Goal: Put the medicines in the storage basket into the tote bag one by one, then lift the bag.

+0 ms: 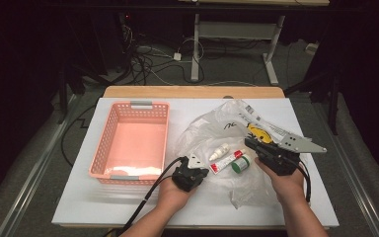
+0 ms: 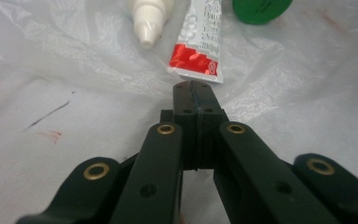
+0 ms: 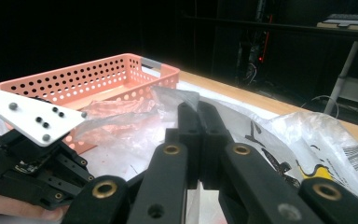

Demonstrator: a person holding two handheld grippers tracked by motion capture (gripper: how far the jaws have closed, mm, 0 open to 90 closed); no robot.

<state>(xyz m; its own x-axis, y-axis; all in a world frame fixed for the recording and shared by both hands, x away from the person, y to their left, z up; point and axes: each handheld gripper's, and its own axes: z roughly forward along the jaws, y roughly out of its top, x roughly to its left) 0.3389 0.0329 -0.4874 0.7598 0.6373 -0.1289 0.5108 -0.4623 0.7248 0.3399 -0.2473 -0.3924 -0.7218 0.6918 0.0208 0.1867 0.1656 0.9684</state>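
Observation:
A crumpled clear plastic bag (image 1: pixel 217 128) lies on the white table, right of centre. On it rest a small white dropper bottle (image 1: pixel 220 150), a red-and-white tube (image 1: pixel 224 162) and a green-capped round jar (image 1: pixel 240 164). My left gripper (image 1: pixel 203 170) rests low on the bag with its jaws shut, the tips (image 2: pixel 195 91) just short of the tube's red end (image 2: pixel 193 60). Whether film is pinched there I cannot tell. My right gripper (image 1: pixel 249 143) is shut on a fold of the bag (image 3: pixel 175 95) and holds it up off the table.
A pink perforated basket (image 1: pixel 103 143) stands at the left of the table and has nothing in it; its wall (image 3: pixel 79 77) rises beyond the lifted film. Printed packaging (image 1: pixel 261 126) lies under the bag at the far right. Floor cables and a desk frame stand behind the table.

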